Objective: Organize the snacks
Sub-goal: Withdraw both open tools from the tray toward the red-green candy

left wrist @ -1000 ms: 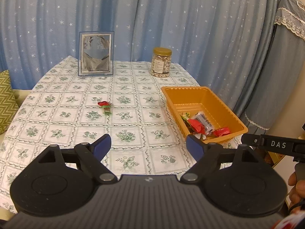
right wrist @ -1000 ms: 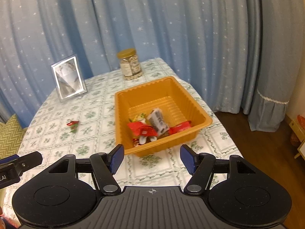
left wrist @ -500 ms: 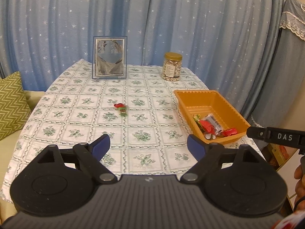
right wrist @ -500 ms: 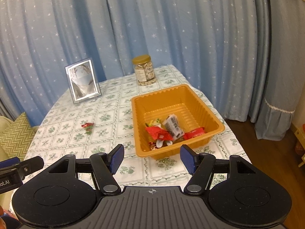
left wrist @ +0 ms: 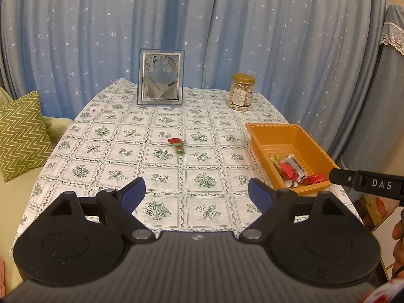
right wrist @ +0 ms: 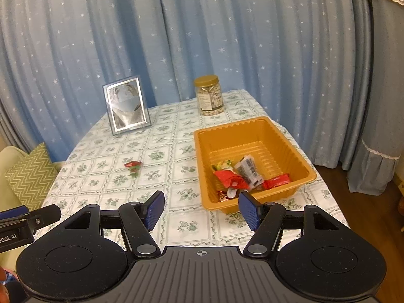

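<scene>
Several wrapped snacks already fill the ribbed orange plastic tray, one red-wrapped candy remains at twelve o'clock on the floral tablecloth, both blue-padded grippers gaping empty.

The tablecloth is seen to be white, printed with a grid of squares, each filled by a green flower sprig. The curtain behind it is pale blue and scattered with small white stars. An orange tray is shown with wrappers inside in red, silver, yellow and green. A loose sweet is wrapped in red and green. The jar is clear, capped in gold, with beige contents. The picture frame is edged in silver and blue. A green cushion is patterned with white zigzags. Both grippers are black with blue pads.
</scene>
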Demonstrator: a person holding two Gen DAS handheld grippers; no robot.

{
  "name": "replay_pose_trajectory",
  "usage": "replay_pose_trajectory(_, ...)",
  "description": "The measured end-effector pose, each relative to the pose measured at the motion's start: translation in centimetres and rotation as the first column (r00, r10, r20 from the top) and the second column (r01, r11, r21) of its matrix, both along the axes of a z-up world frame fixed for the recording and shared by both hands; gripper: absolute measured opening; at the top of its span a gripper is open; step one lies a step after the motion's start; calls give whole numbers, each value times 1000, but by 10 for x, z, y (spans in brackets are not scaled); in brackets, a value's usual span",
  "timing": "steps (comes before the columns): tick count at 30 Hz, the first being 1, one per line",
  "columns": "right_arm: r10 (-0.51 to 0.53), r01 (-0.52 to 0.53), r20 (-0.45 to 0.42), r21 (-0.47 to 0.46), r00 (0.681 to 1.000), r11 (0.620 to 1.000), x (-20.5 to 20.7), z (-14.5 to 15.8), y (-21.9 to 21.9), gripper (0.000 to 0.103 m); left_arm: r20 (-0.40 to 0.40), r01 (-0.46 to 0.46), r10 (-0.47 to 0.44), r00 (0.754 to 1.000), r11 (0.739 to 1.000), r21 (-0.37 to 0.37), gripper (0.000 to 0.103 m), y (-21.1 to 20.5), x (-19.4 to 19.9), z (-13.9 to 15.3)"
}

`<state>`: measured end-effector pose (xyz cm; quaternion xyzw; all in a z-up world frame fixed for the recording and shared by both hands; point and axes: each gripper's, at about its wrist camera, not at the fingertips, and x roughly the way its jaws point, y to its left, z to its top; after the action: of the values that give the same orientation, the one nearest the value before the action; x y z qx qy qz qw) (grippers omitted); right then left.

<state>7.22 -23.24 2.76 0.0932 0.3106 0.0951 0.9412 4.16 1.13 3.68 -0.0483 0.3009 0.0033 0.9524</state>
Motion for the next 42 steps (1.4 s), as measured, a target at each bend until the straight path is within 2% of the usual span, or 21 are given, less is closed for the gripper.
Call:
replay_pose_trajectory(22,30,-30,1,-2,1000,1000,3,-3,15,65,-1,-28,28,1000,1000,-11,88,12,-2,-3)
replay_pose_trajectory(31,84,-84,-4,-7,996,996,14,-8,40,65,-13,-56,55,998,998,-15,88,27,5,-11)
replay_pose_trajectory(42,152,-153,-30,-26,988,988,47,-25,82,65,-20,-112,112,994,994,-20,88,66,35,-19)
